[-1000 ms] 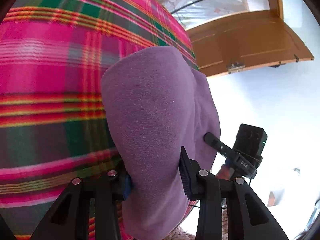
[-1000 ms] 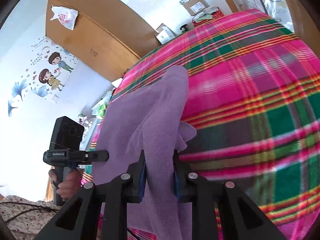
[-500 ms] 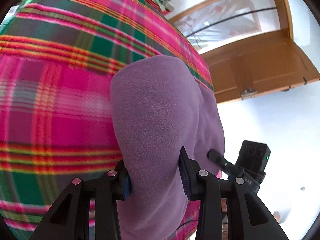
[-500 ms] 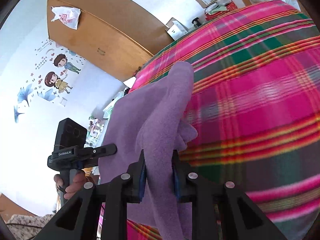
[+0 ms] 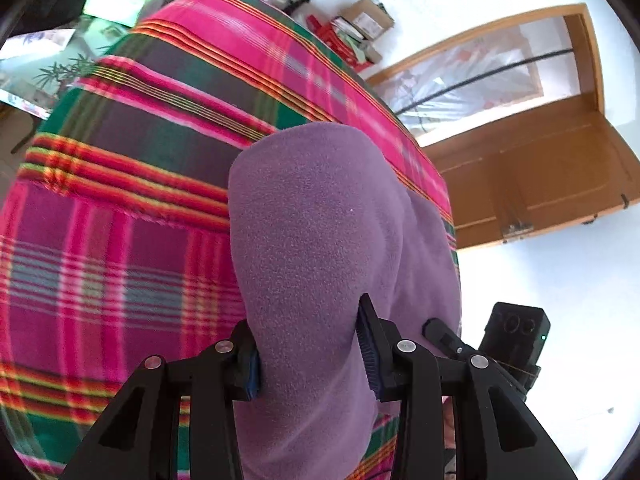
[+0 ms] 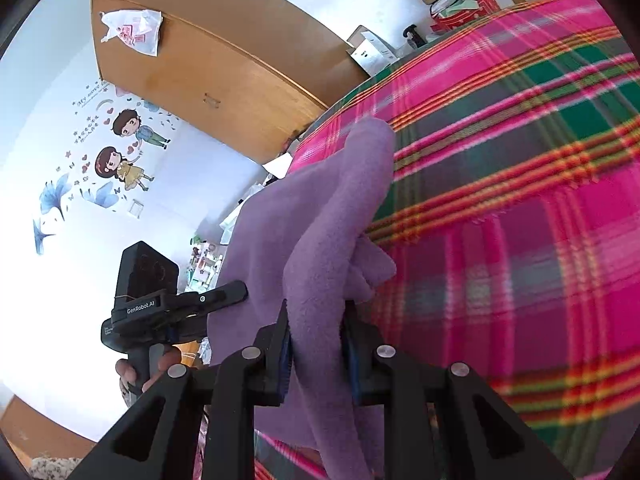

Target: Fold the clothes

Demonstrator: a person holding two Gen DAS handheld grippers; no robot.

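Fleece fills the gap between both pairs of fingers; the left gripper [image 5: 308, 354] is closed on a thick roll of the purple garment [image 5: 320, 240], its fingers [image 5: 370, 352] held well apart by the bulk of cloth between them; the right gripper [image 6: 316, 354] pinches a narrower bunched fold of the same garment [image 6: 332, 240], its fingers [image 6: 283, 354] nearly together, with cloth spilling out below them too.

Just beyond the fingertips the garment rises in a rounded, doubled-over hump and hangs slack between the two grips, so it looks lifted rather than laid flat; a small loose flap sticks out to the right of the right fingers. Beyond that lies the plaid blanket [image 5: 120, 240] on what I take for a bed, spread wide ahead of both pairs of fingers.

As a judgement: the garment is mid-fold, gathered and carried, not yet a tidy flat stack; how many folds it already holds I cannot tell, since the layers are bunched. What seems left is to lay it down on the blanket and square it; no other clothes show.
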